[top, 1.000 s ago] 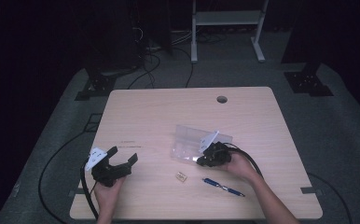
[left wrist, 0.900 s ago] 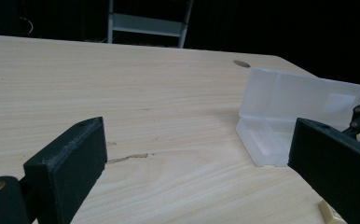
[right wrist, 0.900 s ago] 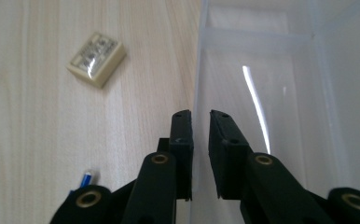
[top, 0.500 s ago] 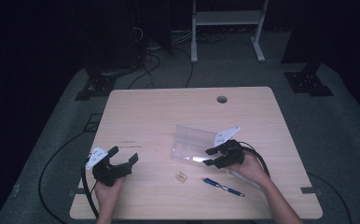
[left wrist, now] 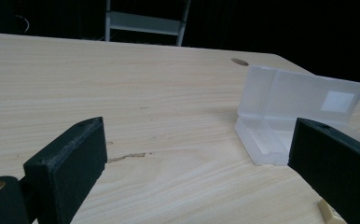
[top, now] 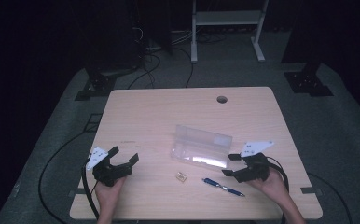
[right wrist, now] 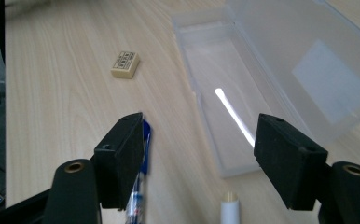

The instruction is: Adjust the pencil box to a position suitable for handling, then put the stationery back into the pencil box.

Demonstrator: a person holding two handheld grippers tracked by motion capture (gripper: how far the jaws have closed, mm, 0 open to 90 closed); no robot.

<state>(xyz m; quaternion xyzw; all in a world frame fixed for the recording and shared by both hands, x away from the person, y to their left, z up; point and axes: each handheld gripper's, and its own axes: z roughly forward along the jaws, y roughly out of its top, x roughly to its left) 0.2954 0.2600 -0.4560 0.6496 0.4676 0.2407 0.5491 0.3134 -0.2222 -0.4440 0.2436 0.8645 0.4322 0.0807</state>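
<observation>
Left gripper (top: 122,161), matte black, near left: jaws stood wide, holding nothing. Right gripper (top: 231,164), near right: jaws had just been opening, now wide, nothing between them. Slim blue ballpoint pen (top: 222,185) lay flat on the pale woodgrain tabletop (top: 145,112), near the right gripper. Small cream rectangular eraser (top: 181,176), left of the pen. Clear frosted plastic hinged case (top: 201,148), lid upright, just beyond both. Round cable hole (top: 222,99), far edge.
</observation>
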